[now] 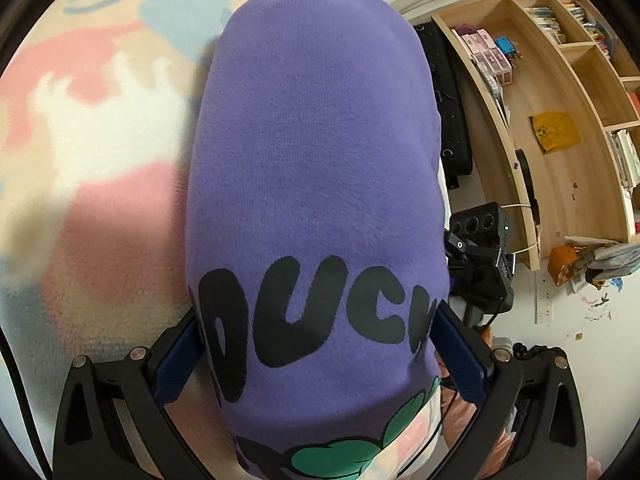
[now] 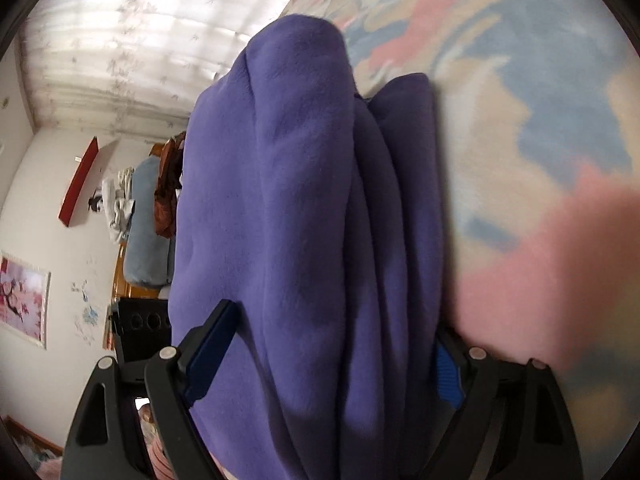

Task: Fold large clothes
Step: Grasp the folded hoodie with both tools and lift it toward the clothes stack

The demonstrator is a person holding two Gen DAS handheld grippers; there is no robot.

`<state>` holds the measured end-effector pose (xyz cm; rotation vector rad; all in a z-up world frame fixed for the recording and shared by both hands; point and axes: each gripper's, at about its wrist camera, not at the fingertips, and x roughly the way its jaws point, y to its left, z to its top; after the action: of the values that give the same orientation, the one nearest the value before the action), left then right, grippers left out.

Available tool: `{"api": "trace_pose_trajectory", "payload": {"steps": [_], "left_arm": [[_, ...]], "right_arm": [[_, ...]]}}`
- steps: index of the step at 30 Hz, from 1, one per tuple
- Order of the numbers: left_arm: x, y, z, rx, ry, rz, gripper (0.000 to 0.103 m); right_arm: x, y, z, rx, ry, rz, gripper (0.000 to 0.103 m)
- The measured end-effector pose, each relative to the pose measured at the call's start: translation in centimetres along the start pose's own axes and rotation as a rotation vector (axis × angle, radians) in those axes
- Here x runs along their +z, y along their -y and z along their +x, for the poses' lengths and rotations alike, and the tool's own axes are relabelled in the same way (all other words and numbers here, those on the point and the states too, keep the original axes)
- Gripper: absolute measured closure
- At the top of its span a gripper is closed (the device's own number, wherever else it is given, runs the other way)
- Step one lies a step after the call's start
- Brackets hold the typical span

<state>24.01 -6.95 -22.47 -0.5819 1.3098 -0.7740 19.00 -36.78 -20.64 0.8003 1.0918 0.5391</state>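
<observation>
Both grippers are on the purple sweatshirt (image 1: 316, 152) here, a thick folded bundle lying on the pastel fleece blanket (image 1: 100, 152). The left gripper (image 1: 320, 360) has its blue pads (image 1: 176, 364) pressed against either side of the bundle, right at the black printed lettering (image 1: 304, 320), with the wooden bookshelf (image 1: 560, 92) off beyond the sweatshirt's right edge. The right gripper (image 2: 332, 364) stands wide with the bunched purple folds filling its jaws, both pads against the cloth, the curtained window (image 2: 152, 24) beyond the sweatshirt's left side.
</observation>
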Motion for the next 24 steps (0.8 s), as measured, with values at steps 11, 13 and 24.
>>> {"api": "trace_pose_trajectory", "payload": {"steps": [11, 13, 24], "left_arm": [[-0.2, -0.1, 1.1, -0.025, -0.049, 0.019, 0.000], [-0.2, 0.0, 1.7, -0.032, -0.049, 0.019, 0.000], [-1.0, 2.4, 1.2, 0.038, 0.009, 0.075, 0.001]], "right_arm": [[-0.3, -0.4, 0.3, 0.018, 0.027, -0.045, 0.021], [-0.4, -0.2, 0.4, 0.015, 0.027, -0.049, 0.022], [-0.9, -2.7, -0.3, 0.008, 0.069, -0.135, 0.058]]}}
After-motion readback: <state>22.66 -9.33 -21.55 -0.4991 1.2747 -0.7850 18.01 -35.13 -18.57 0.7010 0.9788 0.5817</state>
